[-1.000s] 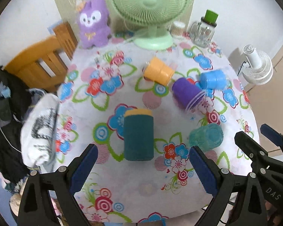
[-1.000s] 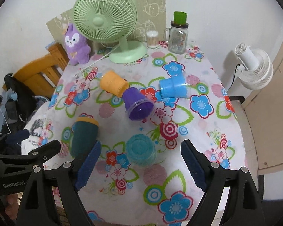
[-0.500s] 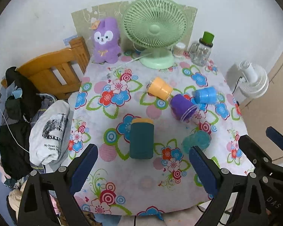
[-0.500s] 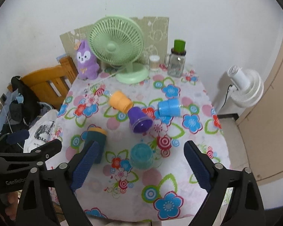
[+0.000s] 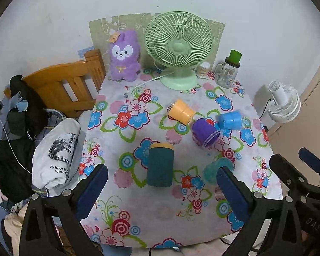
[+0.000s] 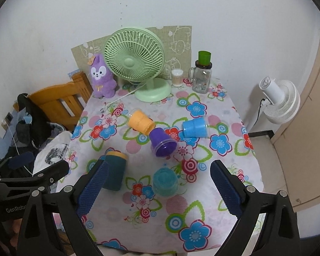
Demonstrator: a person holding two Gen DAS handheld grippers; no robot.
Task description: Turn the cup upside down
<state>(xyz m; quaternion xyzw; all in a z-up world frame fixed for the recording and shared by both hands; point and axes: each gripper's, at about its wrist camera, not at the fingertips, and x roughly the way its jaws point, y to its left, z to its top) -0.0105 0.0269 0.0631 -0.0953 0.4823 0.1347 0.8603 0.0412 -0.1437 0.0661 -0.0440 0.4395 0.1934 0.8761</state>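
Note:
A dark teal cup with a yellow rim (image 5: 160,164) (image 6: 115,171) stands on the flowered tablecloth, yellow end up. A teal cup (image 5: 216,169) (image 6: 165,182) stands mouth down to its right. An orange cup (image 5: 181,112) (image 6: 140,121), a purple cup (image 5: 205,132) (image 6: 162,141) and a blue cup (image 5: 232,120) (image 6: 195,128) lie on their sides further back. My left gripper (image 5: 160,192) is open and empty, above the near table edge. My right gripper (image 6: 160,189) is open and empty, held high over the teal cup.
A green desk fan (image 5: 178,42), a purple plush toy (image 5: 123,57), a glass jar with a green lid (image 5: 228,70) and a small container (image 6: 177,77) stand at the back. A wooden chair (image 5: 61,85) with clothes is left. A white floor fan (image 6: 277,100) is right.
Both grippers have pulled back and up from the table, so the whole table now shows. The cups have not moved. Both grippers stay open.

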